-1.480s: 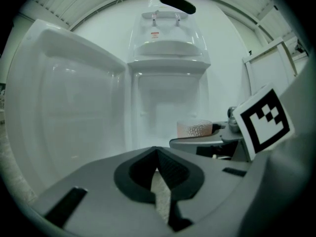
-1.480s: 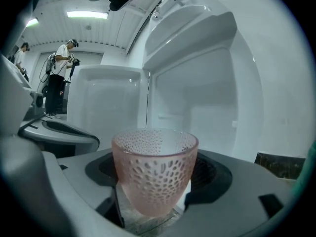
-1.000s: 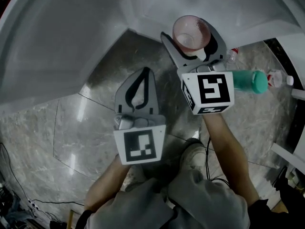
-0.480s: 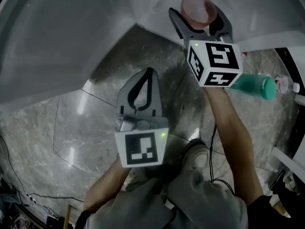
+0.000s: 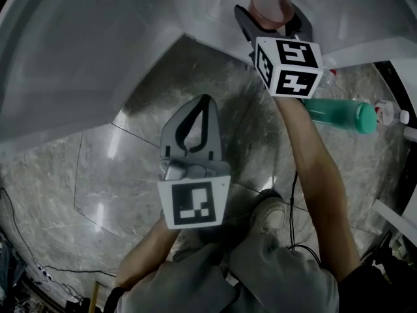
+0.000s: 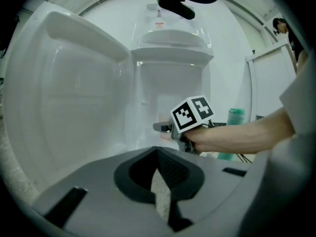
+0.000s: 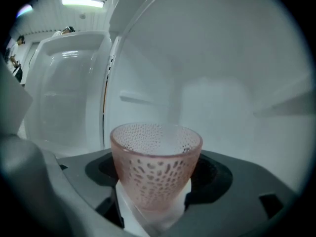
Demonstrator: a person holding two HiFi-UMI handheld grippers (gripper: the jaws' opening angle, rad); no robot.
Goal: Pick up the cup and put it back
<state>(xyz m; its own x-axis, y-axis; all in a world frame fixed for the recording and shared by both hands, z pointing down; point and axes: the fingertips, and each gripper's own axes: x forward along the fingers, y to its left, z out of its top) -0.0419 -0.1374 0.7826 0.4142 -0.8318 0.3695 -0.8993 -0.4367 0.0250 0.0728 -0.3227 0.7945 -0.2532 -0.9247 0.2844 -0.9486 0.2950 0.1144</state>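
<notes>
At 1 o'clock in the head view, the right tongs (image 5: 271, 13) are closed on the pink cup (image 5: 270, 4), arm stretched out toward the white unit (image 5: 98, 44).
- Cup: upright, mouth open to the ceiling, dotted translucent wall. In the right gripper view the cup (image 7: 155, 164) sits squarely between the two jaws of the right tongs (image 7: 158, 184), gripped low on its taper. Something white shows just beneath its base; whether the base touches it cannot be told.
- Left tongs (image 5: 203, 106): at 6 o'clock of the cup, over the grey stone floor (image 5: 117, 181), well apart from the cup. The left gripper view shows the left tongs (image 6: 159, 157) with tips together and nothing between them.
- Green bottle (image 5: 339, 115) lies on the floor at 3 o'clock, near the right forearm.

Step in hand, as judged: setting the cup back.
- Hold the cup level; the grip is low on a tapered wall, so any tilt could let it slide up out of the jaws.
- Bring it down until the base sits flat before easing the jaws apart.
- Spread the jaws only enough to clear the wall, then draw straight back toward 6 o'clock so neither jaw clips the rim.
- Left tongs have no part here and are best kept where they are.
- Mind the elbow near the bottle.
</notes>
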